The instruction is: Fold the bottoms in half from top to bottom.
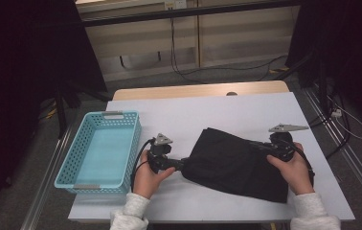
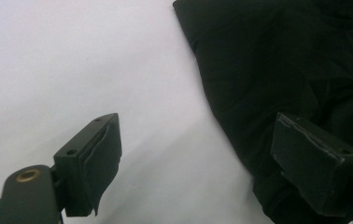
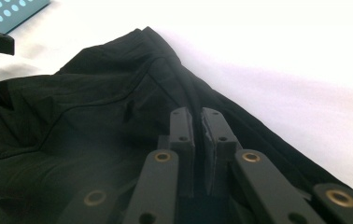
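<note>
A black cloth [image 1: 236,163] is spread on the white surface [image 1: 246,112], right of centre. The left tool [image 1: 181,165] is held at the cloth's left edge w/ jaws wide apart; in the left gripper view one jaw is seen over bare surface, the other over the cloth. The right tool [image 1: 255,146] is laid on the cloth's right side, jaws nearly together, clamped on a fold of cloth. An empty blue basket [image 1: 81,158] is set at the surface's left edge, just beside the left tool, apart from the cloth. Cables [image 1: 184,72] are seen on the floor beyond.
</note>
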Available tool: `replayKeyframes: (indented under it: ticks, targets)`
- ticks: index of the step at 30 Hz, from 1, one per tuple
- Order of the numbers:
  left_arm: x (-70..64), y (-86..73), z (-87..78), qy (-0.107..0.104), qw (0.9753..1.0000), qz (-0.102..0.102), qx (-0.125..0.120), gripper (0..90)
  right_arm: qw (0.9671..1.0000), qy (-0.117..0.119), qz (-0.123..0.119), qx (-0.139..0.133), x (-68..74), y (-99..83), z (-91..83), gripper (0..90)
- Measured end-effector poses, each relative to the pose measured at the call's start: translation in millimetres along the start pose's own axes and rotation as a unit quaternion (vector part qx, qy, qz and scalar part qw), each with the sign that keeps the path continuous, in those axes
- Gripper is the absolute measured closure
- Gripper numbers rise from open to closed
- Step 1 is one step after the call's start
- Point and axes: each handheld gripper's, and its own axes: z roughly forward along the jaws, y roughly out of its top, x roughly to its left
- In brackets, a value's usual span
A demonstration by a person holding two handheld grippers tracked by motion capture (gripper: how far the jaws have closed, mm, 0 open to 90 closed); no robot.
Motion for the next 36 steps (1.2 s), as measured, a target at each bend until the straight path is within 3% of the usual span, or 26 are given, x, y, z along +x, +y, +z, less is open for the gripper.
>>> replayKeyframes:
  ticks: [5,13,25,30,36]
  targets:
    - [-0.6,0.3,3.0,-0.005,0.9999,-0.011,-0.002,16.0,1.0,-0.007,0.001,-0.001,-4.6,-1.7,-5.1,83.3]
    - [-4.0,-0.4,9.3,-0.01,0.9999,-0.002,0.01,15.9,0.9998,-0.019,0.005,0.001,-11.6,-4.3,-12.4,83.3]
    - [-10.7,-2.7,14.7,-0.017,0.9997,0.0,0.019,15.4,0.9993,-0.032,-0.009,0.018,-8.8,-8.5,-2.8,80.6]
    - [-14.4,-2.7,14.4,-0.016,0.9996,0.011,0.023,15.3,0.999,-0.039,-0.016,0.018,-6.5,-8.4,-1.2,73.0]
    - [-17.8,-3.8,13.8,-0.021,0.9994,0.013,0.024,15.3,0.9986,-0.042,-0.027,0.018,2.7,-7.0,0.3,54.6]
